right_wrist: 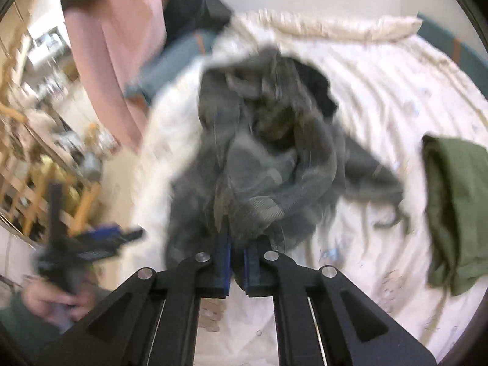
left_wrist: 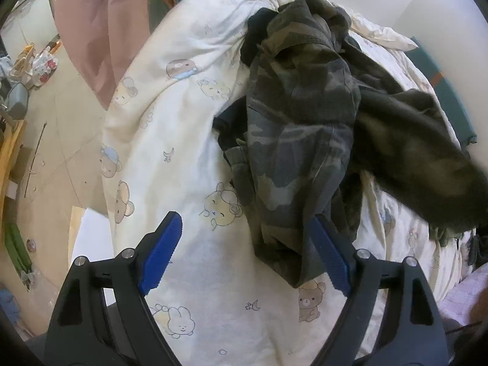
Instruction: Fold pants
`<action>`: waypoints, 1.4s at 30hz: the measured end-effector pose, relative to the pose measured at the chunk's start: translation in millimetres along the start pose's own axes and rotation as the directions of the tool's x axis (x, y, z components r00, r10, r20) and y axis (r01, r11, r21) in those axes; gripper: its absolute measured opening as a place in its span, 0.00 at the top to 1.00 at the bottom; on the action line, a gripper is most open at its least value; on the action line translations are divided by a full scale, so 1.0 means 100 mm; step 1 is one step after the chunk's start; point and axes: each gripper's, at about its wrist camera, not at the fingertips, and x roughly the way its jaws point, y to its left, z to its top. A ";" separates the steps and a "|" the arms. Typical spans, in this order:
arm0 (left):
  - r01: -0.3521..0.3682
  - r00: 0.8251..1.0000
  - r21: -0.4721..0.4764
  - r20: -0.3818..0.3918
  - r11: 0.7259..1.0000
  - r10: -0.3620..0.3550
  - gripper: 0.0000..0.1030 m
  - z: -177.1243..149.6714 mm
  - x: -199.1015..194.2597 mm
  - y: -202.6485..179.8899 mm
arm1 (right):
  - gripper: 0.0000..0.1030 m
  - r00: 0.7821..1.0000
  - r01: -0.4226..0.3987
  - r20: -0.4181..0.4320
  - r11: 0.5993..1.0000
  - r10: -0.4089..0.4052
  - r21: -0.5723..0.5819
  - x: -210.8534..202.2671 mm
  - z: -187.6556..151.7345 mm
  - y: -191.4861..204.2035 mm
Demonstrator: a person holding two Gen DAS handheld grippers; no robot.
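left tongs (left_wrist: 244, 253): nearest our left camera, spread wide and holding nothing, one blue pad on either side of the lower end of the camouflage pants (left_wrist: 299, 140).
right tongs (right_wrist: 236, 267): pinched narrow on a bunch of the pants' cloth, which rises straight from the pads; this view is blurred.
pants: one pair, crumpled in a heap on the bed (left_wrist: 183, 152), over the cartoon-bear quilt.
why so held: we judge the right side grips an edge to lift and shake the heap flat, while the left waits spread to catch the free end.
count: two tongs, one pair of pants, one folded green garment (right_wrist: 454, 207) lying apart on the bed.
progress: we judge folding has not begun; the legs are not yet laid out.
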 end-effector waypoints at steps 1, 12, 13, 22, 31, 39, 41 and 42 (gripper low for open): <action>-0.001 1.000 -0.001 0.004 1.000 0.001 0.19 0.00 -0.02 0.01 | 0.95 0.999 -0.024 0.047 1.000 0.023 0.008 -0.26 0.10 0.02; -0.003 1.000 -0.033 0.008 0.999 0.003 0.19 0.02 -0.04 0.10 | 0.95 0.956 -0.118 0.273 0.993 0.104 0.033 -1.24 0.58 -0.04; -0.005 1.000 -0.026 0.008 1.000 0.005 0.19 0.02 -0.04 0.08 | 0.95 0.967 -0.077 0.247 0.996 0.064 0.044 -1.10 0.56 -0.11; -0.004 0.999 0.022 -0.035 1.000 0.005 0.19 -0.04 0.07 -0.01 | 0.91 0.965 0.259 -0.088 0.949 -0.247 0.181 0.59 0.16 -1.26; 0.000 0.996 0.116 -0.086 0.993 0.010 0.19 -0.16 0.24 -0.26 | 0.46 0.966 0.236 -0.169 0.935 -0.196 0.264 0.51 -0.21 -1.54; -0.015 0.989 0.243 -0.141 0.970 0.051 0.19 -0.43 0.52 -0.56 | 0.26 0.994 0.105 -0.043 0.939 -0.096 0.328 -0.04 -0.90 -1.14; -0.019 0.987 0.243 -0.149 0.970 0.057 0.19 -0.46 0.63 -0.63 | 0.26 0.997 0.078 -0.036 0.943 -0.070 0.324 -0.04 -1.05 -1.09; -0.022 0.987 0.245 -0.148 0.969 0.060 0.19 -0.46 0.67 -0.66 | 0.26 0.995 0.095 -0.050 0.944 -0.084 0.315 -0.01 -1.11 -1.06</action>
